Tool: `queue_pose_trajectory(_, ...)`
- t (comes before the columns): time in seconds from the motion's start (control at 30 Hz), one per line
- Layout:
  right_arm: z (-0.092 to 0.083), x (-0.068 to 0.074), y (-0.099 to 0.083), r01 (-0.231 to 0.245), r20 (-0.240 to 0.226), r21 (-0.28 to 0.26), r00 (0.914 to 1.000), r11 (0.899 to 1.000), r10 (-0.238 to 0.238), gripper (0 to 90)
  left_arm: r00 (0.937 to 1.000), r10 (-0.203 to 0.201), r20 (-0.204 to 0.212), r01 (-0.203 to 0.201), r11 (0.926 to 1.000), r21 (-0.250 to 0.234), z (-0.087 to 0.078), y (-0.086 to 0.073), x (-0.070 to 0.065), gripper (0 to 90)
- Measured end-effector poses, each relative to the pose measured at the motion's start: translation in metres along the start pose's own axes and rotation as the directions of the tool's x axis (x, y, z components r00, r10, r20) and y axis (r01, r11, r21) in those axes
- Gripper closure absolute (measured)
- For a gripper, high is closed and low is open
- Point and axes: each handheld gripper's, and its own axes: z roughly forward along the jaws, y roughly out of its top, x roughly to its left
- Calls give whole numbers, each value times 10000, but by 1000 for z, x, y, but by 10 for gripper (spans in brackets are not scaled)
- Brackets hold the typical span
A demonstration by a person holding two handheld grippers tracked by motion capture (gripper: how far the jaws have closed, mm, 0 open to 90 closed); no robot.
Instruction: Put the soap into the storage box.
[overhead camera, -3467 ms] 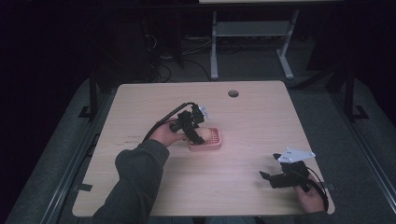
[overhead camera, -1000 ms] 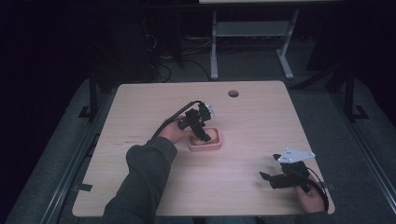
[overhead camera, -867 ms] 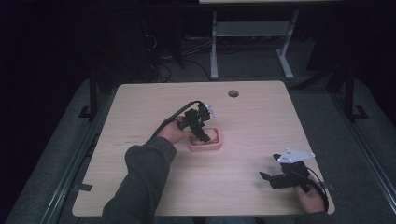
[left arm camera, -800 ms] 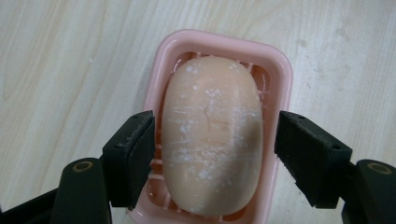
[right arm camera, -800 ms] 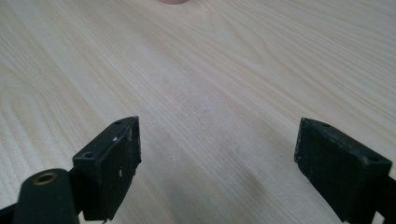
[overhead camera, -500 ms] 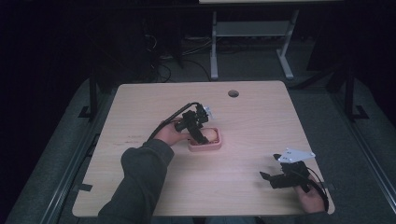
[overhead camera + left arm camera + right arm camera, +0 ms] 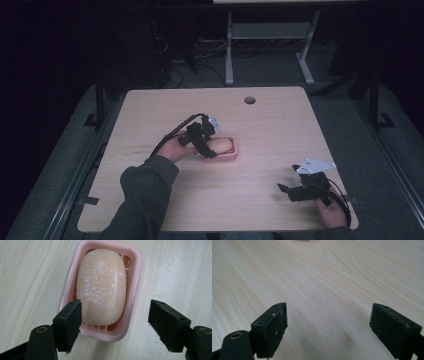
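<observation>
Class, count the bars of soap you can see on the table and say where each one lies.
1. A single peach bar of soap lies in the pink soap dish near the middle of the table, between the open jaws of the left gripper. Nothing seems hidden.

Light wood table (image 7: 150, 110), round cable hole (image 7: 249, 100) at top centre. Pink soap dish (image 7: 231, 153) w/ soap bar (image 7: 221, 145) stands approx. in frame centre.

We see a pale wooden table (image 7: 270, 125) with a round hole (image 7: 249, 100) near its far edge, and a metal stand (image 7: 270, 37) on the dark floor behind.
</observation>
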Motion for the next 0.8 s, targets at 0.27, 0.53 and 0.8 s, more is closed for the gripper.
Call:
queue_pose_trajectory(0.27, 1, 2, 1, -69, 9, 59, 10000, 10000, 69, 141, 9998, -217, -16, 217, 9998, -27, -3, -8, -2, 266)
queue_pose_trajectory(0.53, 2, 3, 2, 5, 5, 48, 10000, 10000, -5, 141, 9999, -97, -64, 98, 9999, 126, -7, -11, -7, 261)
queue_pose_trajectory(0.8, 2, 3, 2, -57, 59, 60, 10000, 10000, 57, 141, 9996, -284, 63, 283, 9996, 94, -5, -20, -11, 262)
